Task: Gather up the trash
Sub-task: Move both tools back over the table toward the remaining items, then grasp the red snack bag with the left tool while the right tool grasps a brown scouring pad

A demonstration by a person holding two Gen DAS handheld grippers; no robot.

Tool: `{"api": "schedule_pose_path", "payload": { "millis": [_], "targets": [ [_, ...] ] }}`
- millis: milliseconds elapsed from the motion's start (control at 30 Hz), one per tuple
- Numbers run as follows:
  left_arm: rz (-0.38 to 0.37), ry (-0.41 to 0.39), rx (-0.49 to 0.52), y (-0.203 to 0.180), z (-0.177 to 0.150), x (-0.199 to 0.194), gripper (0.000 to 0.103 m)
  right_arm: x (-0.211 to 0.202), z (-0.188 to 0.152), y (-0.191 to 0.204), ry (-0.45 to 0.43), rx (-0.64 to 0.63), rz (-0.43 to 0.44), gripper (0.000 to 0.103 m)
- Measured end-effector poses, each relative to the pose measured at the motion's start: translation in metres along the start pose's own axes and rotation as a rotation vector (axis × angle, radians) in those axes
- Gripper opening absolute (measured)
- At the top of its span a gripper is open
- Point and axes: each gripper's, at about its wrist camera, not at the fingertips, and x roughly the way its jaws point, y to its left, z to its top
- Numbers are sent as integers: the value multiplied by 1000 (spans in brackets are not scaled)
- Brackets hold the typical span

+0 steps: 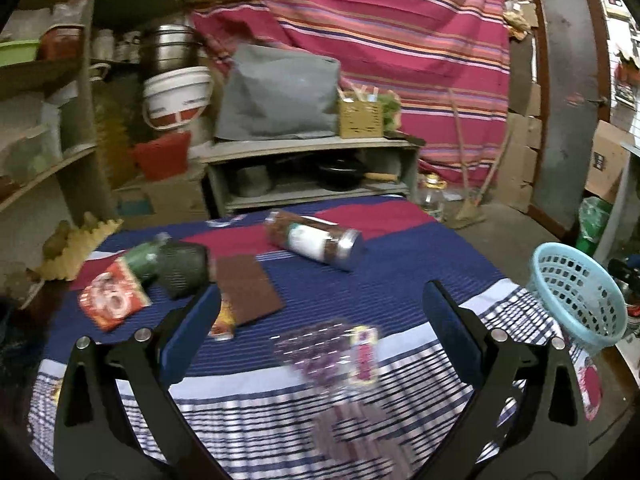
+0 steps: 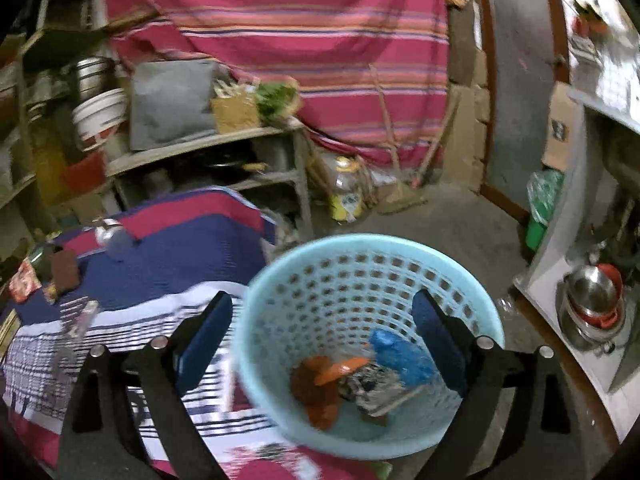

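Note:
A light blue basket (image 2: 360,276) stands at the table's right edge and holds orange, blue and crumpled trash (image 2: 360,380); it also shows in the left wrist view (image 1: 576,292). My right gripper (image 2: 320,344) is open and empty above the basket's mouth. My left gripper (image 1: 320,328) is open and empty above the striped tablecloth (image 1: 360,280). Ahead of it lie a clear wrapper (image 1: 332,352), a brown pad (image 1: 248,288), a red packet (image 1: 114,296), a dark green bottle (image 1: 168,264) and a cylindrical jar (image 1: 316,244) on its side.
A grey shelf unit (image 1: 312,176) with pans stands behind the table, wooden shelves (image 1: 52,120) at the left. A striped curtain (image 1: 380,40) hangs at the back. A counter with steel bowls (image 2: 592,300) is at the right. A yellow jug (image 2: 346,192) sits on the floor.

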Motion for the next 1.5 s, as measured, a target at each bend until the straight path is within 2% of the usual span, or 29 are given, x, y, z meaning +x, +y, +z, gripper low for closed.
{"api": "schedule_pose_path", "payload": {
  "millis": [400,700,1200,1367,1500],
  "targets": [
    [126,0,-72,105,-24,-43,97,-10,-1,132,-27,-149,146,92],
    [195,1,-138,182,-30,-49,97,-2,-9,202,-15,-212,175,92],
    [247,48,-213,256,-46,-24,97,35,-11,290,25,-266,210,93],
    [246,64,-197,265,-47,-9,97,48,-9,311,36,-276,219,93],
    [226,109,-171,271,-45,13,97,61,-4,325,51,-274,200,97]
  ]
}}
